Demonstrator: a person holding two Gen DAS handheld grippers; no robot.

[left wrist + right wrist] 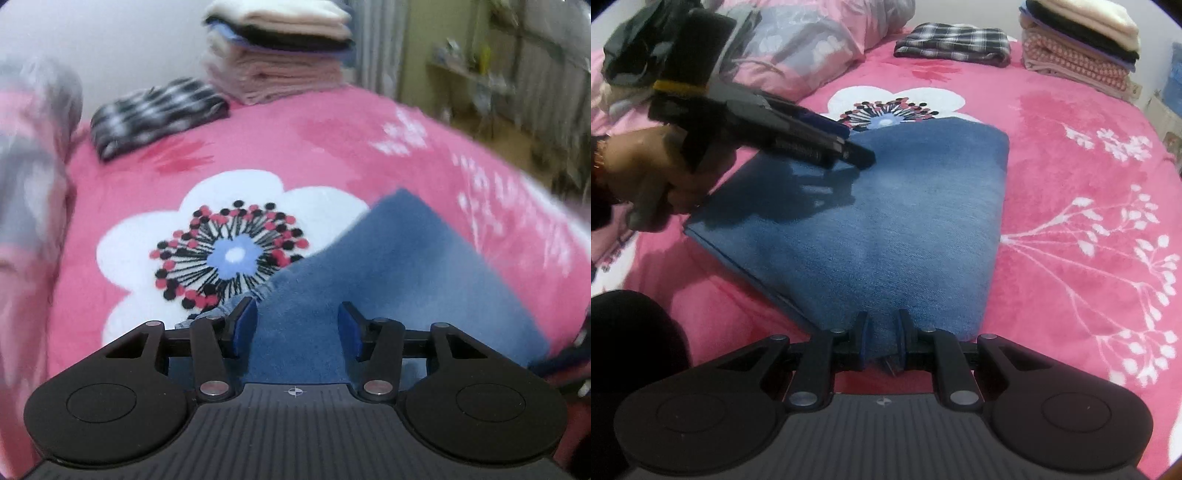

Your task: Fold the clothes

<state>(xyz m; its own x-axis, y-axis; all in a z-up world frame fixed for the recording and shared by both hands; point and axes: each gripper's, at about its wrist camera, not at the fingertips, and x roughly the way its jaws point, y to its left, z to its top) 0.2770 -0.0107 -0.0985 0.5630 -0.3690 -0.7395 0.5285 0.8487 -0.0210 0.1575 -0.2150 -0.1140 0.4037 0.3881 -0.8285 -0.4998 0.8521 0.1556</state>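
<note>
A folded blue denim garment [886, 221] lies on the pink bed cover; it also shows in the left wrist view [388, 277]. My right gripper [882, 332] is shut on the garment's near edge. My left gripper [295, 321] is open, hovering just above the garment's far left part with nothing between its blue pads; it shows from the side in the right wrist view [849, 147], held by a hand.
The pink flowered bed cover [1071, 184] fills both views. A folded plaid garment [953, 38] and a stack of folded clothes [1078, 40] lie at the far end. A pink and grey pillow [812, 48] is at the far left. Shelves stand beyond the bed [498, 74].
</note>
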